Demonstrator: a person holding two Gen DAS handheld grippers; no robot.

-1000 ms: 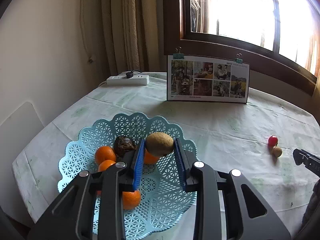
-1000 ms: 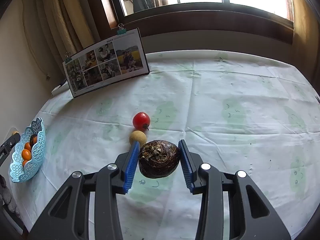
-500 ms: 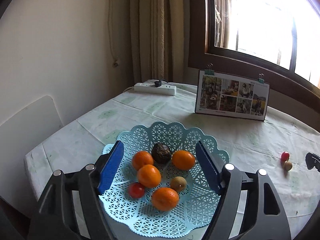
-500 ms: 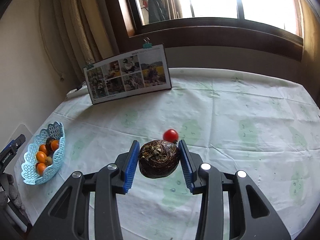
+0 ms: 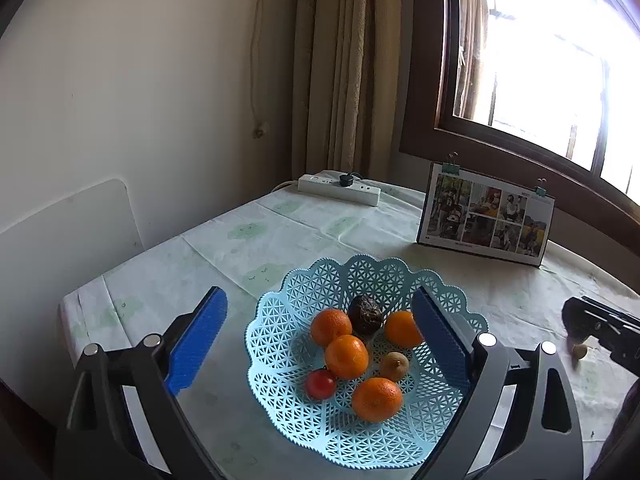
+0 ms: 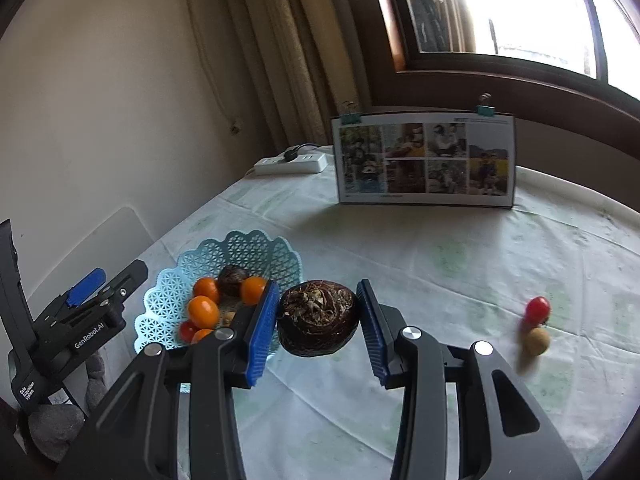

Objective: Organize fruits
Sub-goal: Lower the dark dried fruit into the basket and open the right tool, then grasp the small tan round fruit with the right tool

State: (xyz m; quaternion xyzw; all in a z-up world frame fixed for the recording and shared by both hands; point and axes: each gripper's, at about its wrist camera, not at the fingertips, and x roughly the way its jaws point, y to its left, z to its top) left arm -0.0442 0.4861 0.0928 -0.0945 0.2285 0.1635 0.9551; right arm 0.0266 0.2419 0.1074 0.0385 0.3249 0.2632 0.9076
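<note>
Right wrist view: right gripper (image 6: 318, 326) clamped the dark fruit (image 6: 318, 322) aloft beside the basket (image 6: 256, 248). Left gripper (image 5: 320, 344) gaped wide, empty (above basket). Risk: releasing early would send the round fruit rolling across the bench (image 6: 440, 280).

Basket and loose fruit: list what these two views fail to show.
- Right wrist view: the near side of the basket is hidden behind the right gripper, shut on the dark fruit.
- Right wrist view: the small tan fruit is motion-blurred.
- Left wrist view: the right gripper is cut off by the edge.
</note>
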